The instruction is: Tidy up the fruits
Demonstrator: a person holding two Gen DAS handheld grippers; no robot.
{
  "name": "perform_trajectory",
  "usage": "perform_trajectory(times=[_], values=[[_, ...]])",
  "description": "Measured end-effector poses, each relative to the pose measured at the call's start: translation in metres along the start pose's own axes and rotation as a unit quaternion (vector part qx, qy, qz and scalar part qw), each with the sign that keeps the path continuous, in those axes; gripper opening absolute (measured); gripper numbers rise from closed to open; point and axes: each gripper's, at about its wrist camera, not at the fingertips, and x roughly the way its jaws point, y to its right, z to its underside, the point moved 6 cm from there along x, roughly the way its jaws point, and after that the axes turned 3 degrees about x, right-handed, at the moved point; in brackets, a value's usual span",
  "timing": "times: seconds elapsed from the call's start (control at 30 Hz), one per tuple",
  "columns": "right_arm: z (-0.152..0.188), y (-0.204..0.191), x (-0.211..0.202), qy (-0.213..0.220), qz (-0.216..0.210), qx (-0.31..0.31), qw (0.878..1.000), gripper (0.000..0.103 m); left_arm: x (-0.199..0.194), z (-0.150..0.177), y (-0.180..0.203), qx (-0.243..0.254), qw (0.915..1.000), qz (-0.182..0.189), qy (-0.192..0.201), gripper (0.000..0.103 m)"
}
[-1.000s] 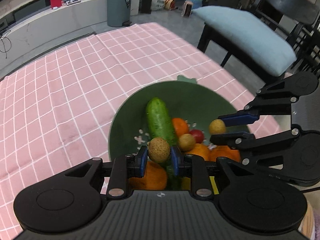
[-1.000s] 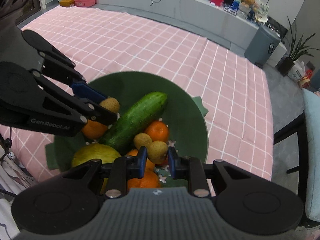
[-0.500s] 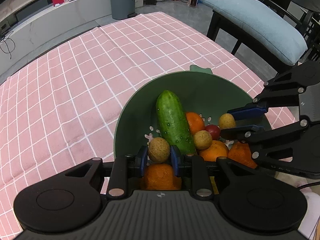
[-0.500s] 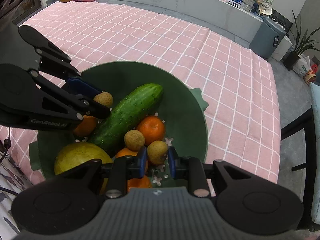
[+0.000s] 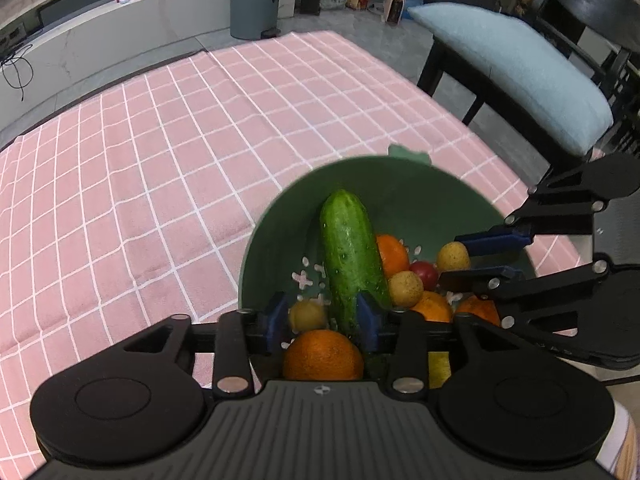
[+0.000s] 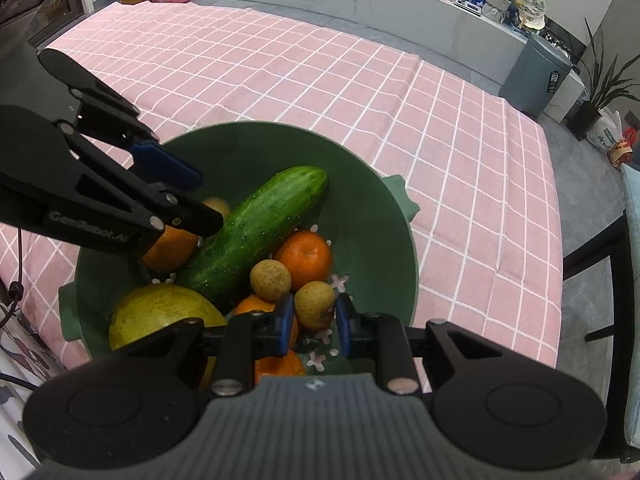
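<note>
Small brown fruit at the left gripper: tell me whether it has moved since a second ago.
Yes. The left gripper, jaws opening, has let the small brown fruit drop beside the cucumber.

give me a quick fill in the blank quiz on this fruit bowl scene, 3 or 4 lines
1. The fruit lies in a bowl whose colour is ____.
2. The long green thing in the bowl is a ____.
3. The right gripper is shut on a small ____ fruit.
4. The cloth under the bowl is checked white and ____.

Missing words: green; cucumber; tan; pink
</note>
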Motion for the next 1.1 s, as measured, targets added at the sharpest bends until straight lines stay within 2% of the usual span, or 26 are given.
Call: perform_trajectory(times=[0.07,0.27,0.6,0.73,0.83,0.9,0.97,1.07,1.1], values=[[-0.003,0.002,0.000,0.002,0.002,0.003,1.000,0.018,-0.007,-0.001,-0.002,-0.011,0.9999,0.004,0.012,0.053],[-0.018,0.009,0.006,0.011,0.010,0.016,1.000,0.018,-0.028,0.000,-0.012,-0.050,0.9973,0.014,0.051,0.054],[-0.021,0.013,0.023,-0.017,0.029,0.014,0.999,0.019,-0.047,0.005,-0.019,-0.062,0.9951,0.016,0.076,0.057],[-0.021,0.016,0.015,-0.014,0.029,0.028,0.999,0.030,-0.058,0.008,-0.015,-0.058,0.9945,0.017,0.085,0.059],[-0.023,0.015,-0.001,0.003,0.033,0.038,0.999,0.032,-0.071,0.011,-0.014,-0.058,0.9931,0.018,0.100,0.064],[-0.025,0.013,-0.016,0.021,0.032,0.049,0.998,0.040,-0.082,0.014,-0.013,-0.061,0.9916,0.020,0.112,0.065],[-0.026,0.009,-0.035,0.046,0.032,0.064,0.996,0.053,-0.095,0.016,-0.012,-0.064,0.9899,0.017,0.126,0.067],[-0.027,-0.001,-0.064,0.080,0.017,0.087,0.993,0.064,-0.119,0.020,-0.009,-0.066,0.9857,0.002,0.155,0.071],[-0.026,-0.005,-0.074,0.091,0.010,0.095,0.991,0.064,-0.127,0.022,-0.008,-0.067,0.9841,-0.004,0.164,0.071]])
